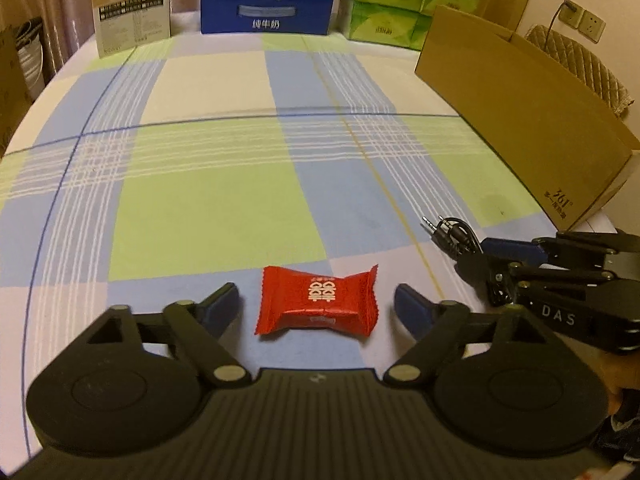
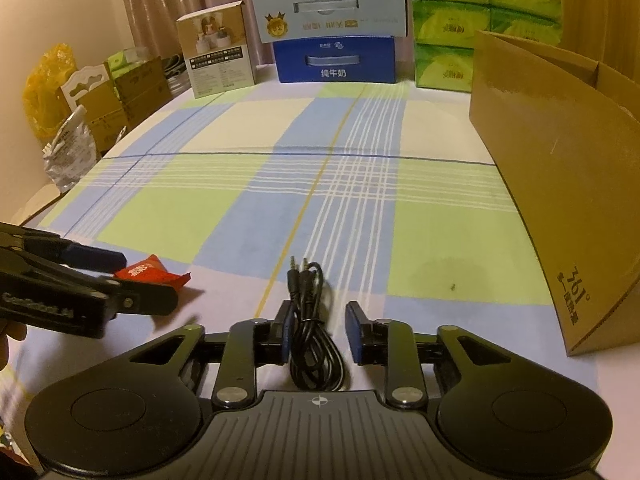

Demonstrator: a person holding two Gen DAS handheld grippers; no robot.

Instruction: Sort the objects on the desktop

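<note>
Two grippers parted over a candy and a cable on the checked cloth

Nearest, the left gripper (image 1: 316, 304) stands with its jaws apart, the red wrapped candy (image 1: 318, 302) lying on the plaid tablecloth (image 1: 216, 216) between the blue pads (image 1: 218, 306) with a gap on each side. Just right of the candy, the right gripper (image 2: 318, 332) has its jaws apart too, the coiled black audio cable (image 2: 310, 332) lying between them; the left pad looks to be at the coil, the right pad stands clear. Beyond the candy and to the right stands the open brown cardboard box (image 1: 520, 120). Farthest from the candy, a blue milk carton (image 1: 267, 10) and green tissue packs (image 1: 390, 4) line the table's back edge.
</note>
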